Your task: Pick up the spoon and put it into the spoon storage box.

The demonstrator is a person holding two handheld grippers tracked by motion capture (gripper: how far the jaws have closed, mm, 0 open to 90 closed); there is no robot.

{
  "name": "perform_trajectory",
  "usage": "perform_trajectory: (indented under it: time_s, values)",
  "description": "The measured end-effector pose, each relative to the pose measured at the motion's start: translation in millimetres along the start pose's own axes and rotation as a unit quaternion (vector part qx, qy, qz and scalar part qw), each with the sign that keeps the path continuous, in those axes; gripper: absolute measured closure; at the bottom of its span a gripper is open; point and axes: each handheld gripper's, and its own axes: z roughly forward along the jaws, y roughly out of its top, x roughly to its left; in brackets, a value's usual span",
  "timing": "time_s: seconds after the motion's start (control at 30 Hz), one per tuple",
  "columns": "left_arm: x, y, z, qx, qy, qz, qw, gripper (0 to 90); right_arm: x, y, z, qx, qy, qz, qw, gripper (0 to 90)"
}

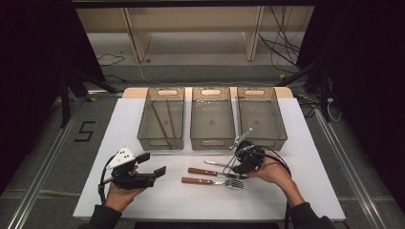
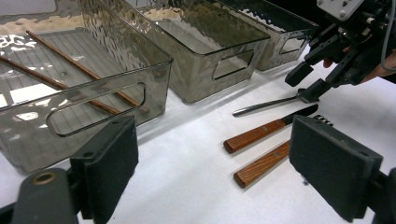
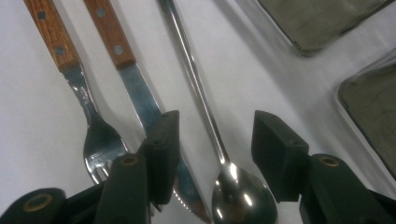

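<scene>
Three pieces of cutlery lie on the white table point(image 1: 143, 200): a wooden-handled fork point(image 1: 210, 182), a wooden-handled knife point(image 1: 204, 171) and a steel spoon point(image 1: 217, 163). My right gripper point(image 3: 217, 123) is open and low over them. Its jaws stand either side of the spoon's neck point(image 3: 205, 112), and one jaw hangs over the knife blade point(image 3: 140, 98). The fork point(image 3: 100, 140) lies beside it. My left gripper point(image 1: 153, 163) is open and holds nothing, left of the handles. In the left gripper view the knife point(image 2: 261, 133), fork handle point(image 2: 261, 164) and spoon point(image 2: 266, 105) lie between its pads point(image 2: 109, 163).
Three grey see-through bins stand in a row at the back: the left bin point(image 1: 161, 138) holds two brown chopsticks point(image 1: 165, 119), beside the middle bin point(image 1: 212, 138) and the right bin point(image 1: 262, 138). Dark floor and cables surround the table.
</scene>
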Motion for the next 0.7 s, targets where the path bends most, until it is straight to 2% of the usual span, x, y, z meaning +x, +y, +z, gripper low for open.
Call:
perform_trajectory:
  time_s: [0.23,0.27,0.37,0.4,0.5,0.7]
  values:
    - [-0.7,0.1,0.6,0.000,0.000,-0.001,1.0000,15.6,1.9,5.6,5.9,0.019,0.002,-0.011,0.9998,59.2]
    - [-0.6,0.2,0.3,0.001,0.000,0.000,1.0000,15.6,1.6,6.5,8.0,0.027,0.001,-0.020,0.9994,60.2]
    - [-0.3,0.1,-0.4,-0.001,0.000,0.000,1.0000,15.6,1.8,8.6,11.9,0.035,-0.004,-0.030,0.9989,63.0]
    - [-0.3,0.1,-0.6,-0.001,0.000,-0.001,1.0000,15.6,2.4,9.9,12.4,0.037,-0.003,-0.026,0.9990,63.9]
    - [-0.5,0.1,-0.7,-0.002,0.000,0.000,1.0000,15.6,1.4,13.4,14.5,0.043,-0.006,-0.043,0.9981,66.7]
    - [-0.7,0.0,-0.7,-0.001,0.000,-0.001,1.0000,15.6,6.2,18.8,18.2,0.067,-0.010,-0.061,0.9959,74.0]
